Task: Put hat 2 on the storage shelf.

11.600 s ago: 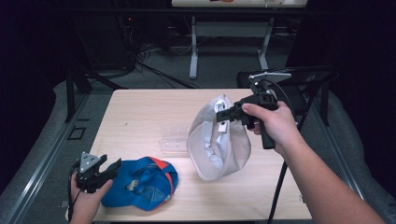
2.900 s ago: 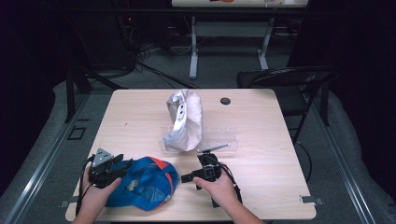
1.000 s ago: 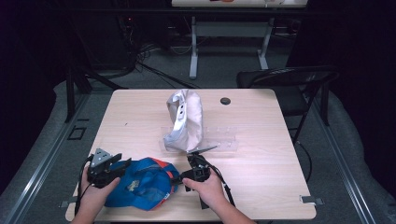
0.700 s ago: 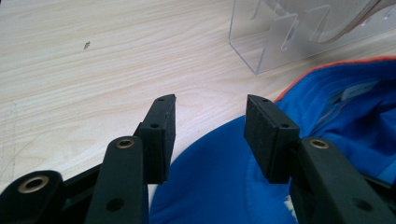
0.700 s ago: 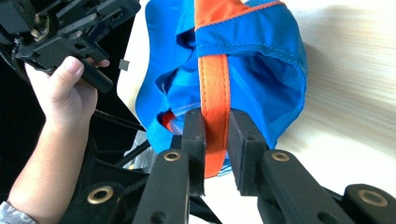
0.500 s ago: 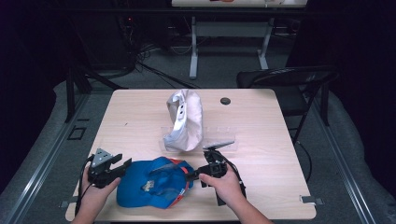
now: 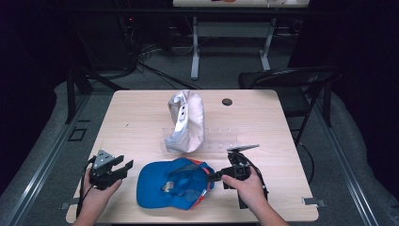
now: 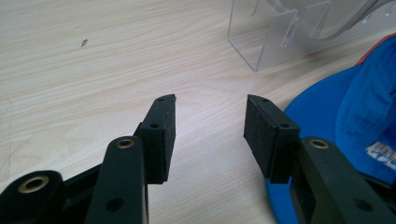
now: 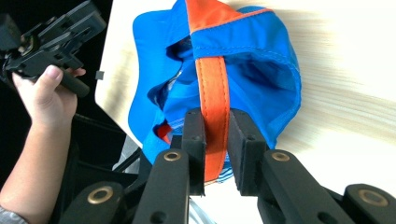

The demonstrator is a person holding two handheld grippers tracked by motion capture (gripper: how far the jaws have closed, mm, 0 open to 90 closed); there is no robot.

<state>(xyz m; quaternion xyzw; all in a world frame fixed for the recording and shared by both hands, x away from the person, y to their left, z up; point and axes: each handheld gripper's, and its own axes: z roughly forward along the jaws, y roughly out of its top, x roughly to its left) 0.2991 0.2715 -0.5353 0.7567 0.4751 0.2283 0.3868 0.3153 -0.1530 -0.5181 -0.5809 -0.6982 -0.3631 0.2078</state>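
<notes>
High view: the wooden bench (image 7: 141,117) fills the middle of the frame, with a white cap (image 7: 187,121) propped on a clear acrylic stand (image 7: 221,143) at its centre and a blue cap (image 7: 171,183) at lower centre. The blue cap looks light, soft and floppy, so it would sag if lifted by one edge; its orange strap (image 9: 214,84) or stiffer brim seem the surest holds. At lower right of that view the right hand-held gripper (image 9: 215,135) has its jaws clamped on this strap. At lower left the left hand-held gripper (image 8: 210,128) hovers with jaws apart, holding nothing, just beside the cap. The stand's other slots look unoccupied.
</notes>
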